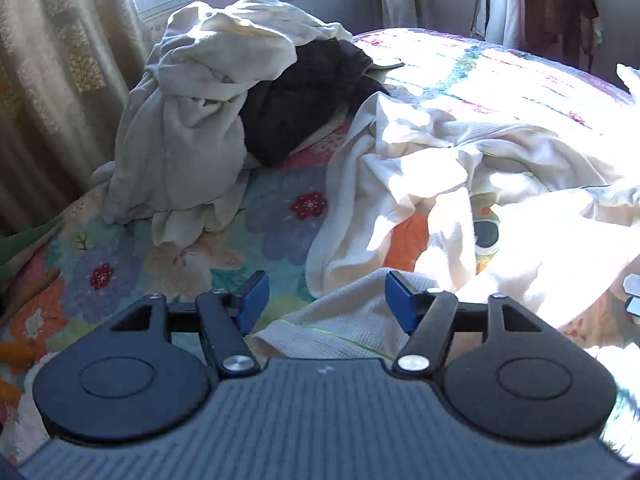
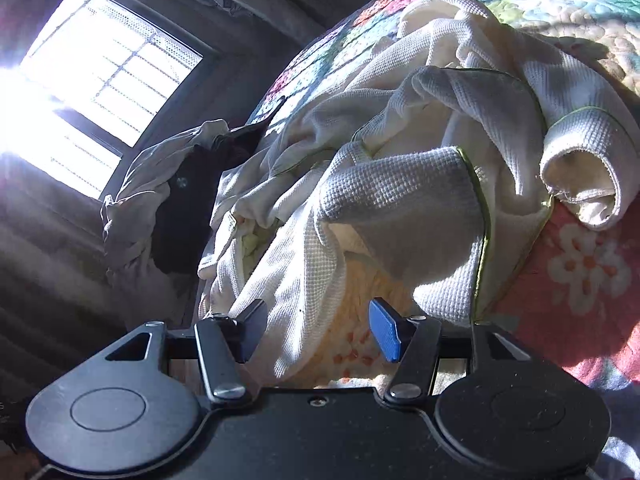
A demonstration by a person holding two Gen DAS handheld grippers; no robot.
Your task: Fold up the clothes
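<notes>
Waffle-knit cream garment (image 1: pixel 460 184) lies crumpled on floral quilt (image 1: pixel 280 204), near bed edge, bunched with ridges and folds, nothing laid flat. Green piping runs along its hems; one sleeve cuff (image 2: pixel 580 184) curls open at the right in the right wrist view. Second heap behind it near the window: pale cloth pile (image 1: pixel 192 120) draped over dark garment (image 1: pixel 308 100), also unfolded, apart from the cream piece.

Left gripper (image 1: pixel 326 300): fingers spread, blue pads wide apart, hovering just over a near hem flap of the cream garment, nothing between the pads. Right gripper (image 2: pixel 320 328): fingers spread too, low at the garment's near edge, cloth lying between and just past the pads but not pinched.

Step, as judged: going in for a grasp on the cream garment, both tools lined up at its near edge. No folded stack in view, so how far along the whole job is cannot be told.

Next move likely calls for: each gripper closing on a single layer of hem or a corner, well apart, then lifting and spreading the piece flat on the quilt. Risk: thick waffle fabric bunches, so pads may catch several layers; harsh sun glare washes out the right half in the left wrist view, edges hard to pick there.
</notes>
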